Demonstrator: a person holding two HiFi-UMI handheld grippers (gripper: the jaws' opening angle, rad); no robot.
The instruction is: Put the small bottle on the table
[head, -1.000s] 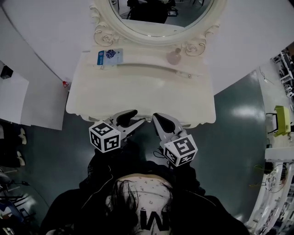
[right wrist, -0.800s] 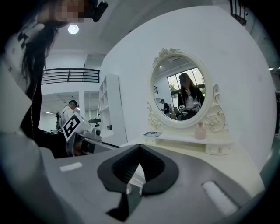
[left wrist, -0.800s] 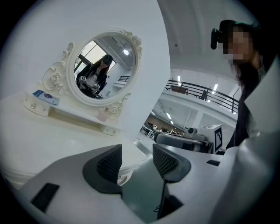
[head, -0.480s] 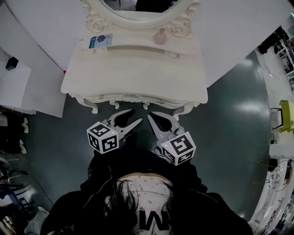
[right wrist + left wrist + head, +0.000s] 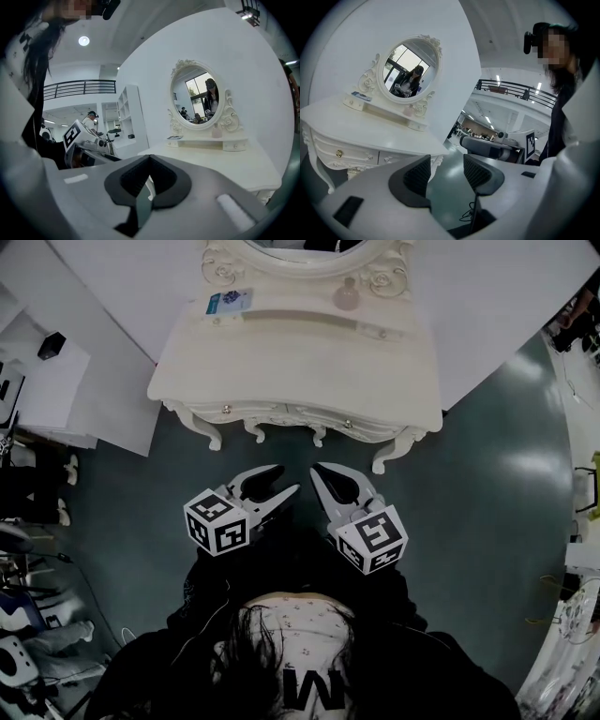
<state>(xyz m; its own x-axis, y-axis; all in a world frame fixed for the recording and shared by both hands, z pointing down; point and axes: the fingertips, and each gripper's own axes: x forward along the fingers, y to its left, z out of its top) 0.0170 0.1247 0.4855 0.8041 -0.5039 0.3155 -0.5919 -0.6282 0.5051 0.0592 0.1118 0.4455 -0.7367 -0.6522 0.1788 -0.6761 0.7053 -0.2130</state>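
At the back of the dressing table [image 5: 300,371], on the raised shelf [image 5: 291,320] under the oval mirror [image 5: 298,249], the small bottle [image 5: 348,296] stands upright near the shelf's right end, just beside the carved scroll of the mirror frame. A blue-and-white card [image 5: 230,302] lies toward the shelf's left end, well apart from the bottle.

You stand back from the table, with open floor [image 5: 122,493] between you and its front edge. Both grippers hang low in front of your body, well short of the surface. Your left gripper [image 5: 284,480] has its jaws apart with nothing between the pads. Your right gripper [image 5: 319,471] has its jaws pressed together, and its own view shows nothing caught in them.

So, as far as these views show, the task has not begun: the bottle is untouched and nothing is in hand. Everything is left for you to do. You would need to step in, reach one gripper with parted jaws to the shelf, close on the bottle, lift it clear, and set it upright on the broad lower surface in front of the shelf.
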